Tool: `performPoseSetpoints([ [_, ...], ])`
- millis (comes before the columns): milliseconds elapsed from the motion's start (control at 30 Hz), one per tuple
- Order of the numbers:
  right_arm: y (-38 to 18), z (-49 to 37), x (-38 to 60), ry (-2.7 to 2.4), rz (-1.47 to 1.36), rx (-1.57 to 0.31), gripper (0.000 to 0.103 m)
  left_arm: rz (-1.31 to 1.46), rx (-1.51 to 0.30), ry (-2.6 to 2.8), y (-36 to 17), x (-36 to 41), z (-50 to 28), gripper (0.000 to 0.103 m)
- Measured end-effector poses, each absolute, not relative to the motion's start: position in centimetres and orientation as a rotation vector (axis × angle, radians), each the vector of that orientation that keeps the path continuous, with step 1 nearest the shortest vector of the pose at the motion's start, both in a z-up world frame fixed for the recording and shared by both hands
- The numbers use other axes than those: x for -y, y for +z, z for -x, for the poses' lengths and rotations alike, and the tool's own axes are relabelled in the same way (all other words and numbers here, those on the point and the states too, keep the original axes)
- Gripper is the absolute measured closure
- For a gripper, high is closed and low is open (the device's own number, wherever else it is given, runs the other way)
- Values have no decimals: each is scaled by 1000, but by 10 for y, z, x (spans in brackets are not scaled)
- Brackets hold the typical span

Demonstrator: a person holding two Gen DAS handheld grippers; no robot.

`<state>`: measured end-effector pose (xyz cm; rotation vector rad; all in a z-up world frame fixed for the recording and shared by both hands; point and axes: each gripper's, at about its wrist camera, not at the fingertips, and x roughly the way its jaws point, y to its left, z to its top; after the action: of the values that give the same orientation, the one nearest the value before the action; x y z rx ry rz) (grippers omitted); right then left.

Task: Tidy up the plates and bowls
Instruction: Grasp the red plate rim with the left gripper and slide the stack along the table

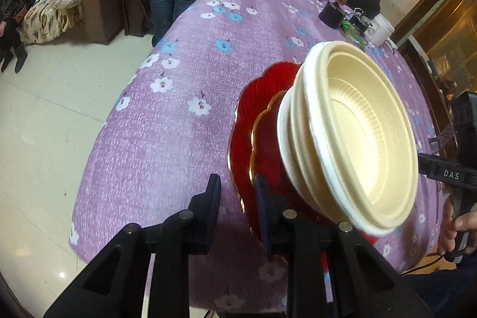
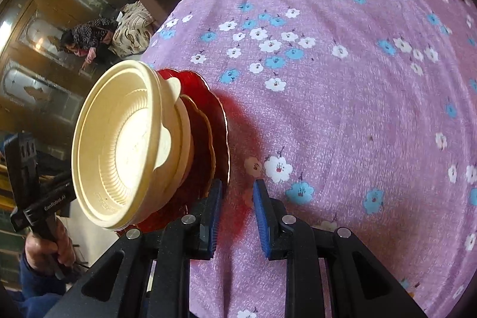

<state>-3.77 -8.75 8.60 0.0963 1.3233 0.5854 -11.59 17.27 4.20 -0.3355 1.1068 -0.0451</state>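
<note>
Several cream plastic bowls (image 1: pixel 366 133) (image 2: pixel 125 145) are nested one inside another; the innermost is empty. The nest sits on a small red gold-rimmed plate (image 1: pixel 265 145) (image 2: pixel 202 145), which rests on a larger red plate (image 1: pixel 256 97) (image 2: pixel 217 106). The stack stands on the purple floral tablecloth (image 1: pixel 167 124) (image 2: pixel 342 115). The left gripper (image 1: pixel 235 192) is open beside the plates' rim. The right gripper (image 2: pixel 237 198) is open, holding nothing, beside the opposite rim.
</note>
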Motion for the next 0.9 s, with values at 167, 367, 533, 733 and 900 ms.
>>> performPoseSetpoints([
  [167, 75, 32, 75, 601, -95, -1331, 85, 319, -1080, -50, 41, -170, 106, 86],
  [367, 66, 28, 76, 627, -178, -1340, 93, 291, -1075, -48, 42, -169, 104, 87],
  [533, 71, 36, 78, 634, -162, -1322, 93, 265, -1084, -44, 43, -159, 100, 88],
  [733, 73, 38, 102, 607, -214, -1318, 92, 233, -1087, -76, 48, -134, 92, 88],
  [900, 78, 41, 133, 555, -259, -1301, 92, 193, -1086, -136, 54, -97, 75, 88],
])
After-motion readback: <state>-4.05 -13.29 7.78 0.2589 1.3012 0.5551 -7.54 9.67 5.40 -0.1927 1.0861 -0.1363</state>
